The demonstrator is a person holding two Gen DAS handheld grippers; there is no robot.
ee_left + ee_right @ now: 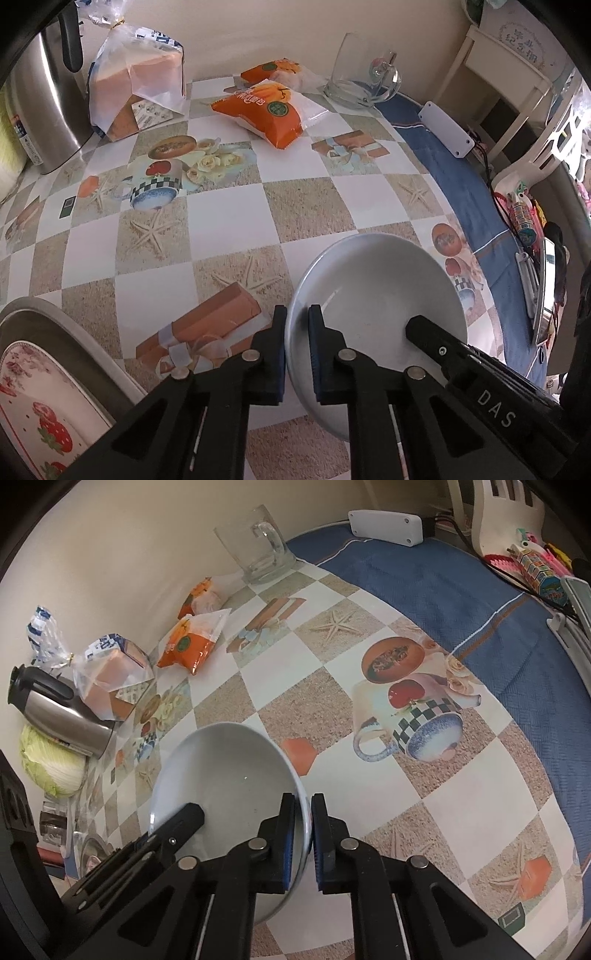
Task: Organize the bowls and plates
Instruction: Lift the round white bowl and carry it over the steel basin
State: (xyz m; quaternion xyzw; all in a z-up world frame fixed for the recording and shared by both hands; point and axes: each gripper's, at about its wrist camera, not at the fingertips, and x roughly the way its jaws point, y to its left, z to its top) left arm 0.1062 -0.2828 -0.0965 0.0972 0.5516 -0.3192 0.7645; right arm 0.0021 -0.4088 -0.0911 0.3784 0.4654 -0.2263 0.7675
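A plain white bowl point(373, 295) is held above the checkered tablecloth by both grippers. My left gripper point(297, 326) is shut on its left rim, one finger inside and one outside. My right gripper point(303, 814) is shut on the bowl's point(225, 771) right rim the same way. Each view shows the other gripper's finger reaching into the bowl. A plate with a strawberry pattern point(33, 410) lies inside a grey metal basin point(74, 332) at the bottom left of the left wrist view.
At the back stand a glass mug point(360, 79), two orange snack packets point(267, 110), a bagged loaf point(136, 88) and a steel kettle point(40, 99). A cabbage point(48, 764) lies beside the kettle. A blue cloth point(443, 590) with a white box point(386, 526) covers the table's right side.
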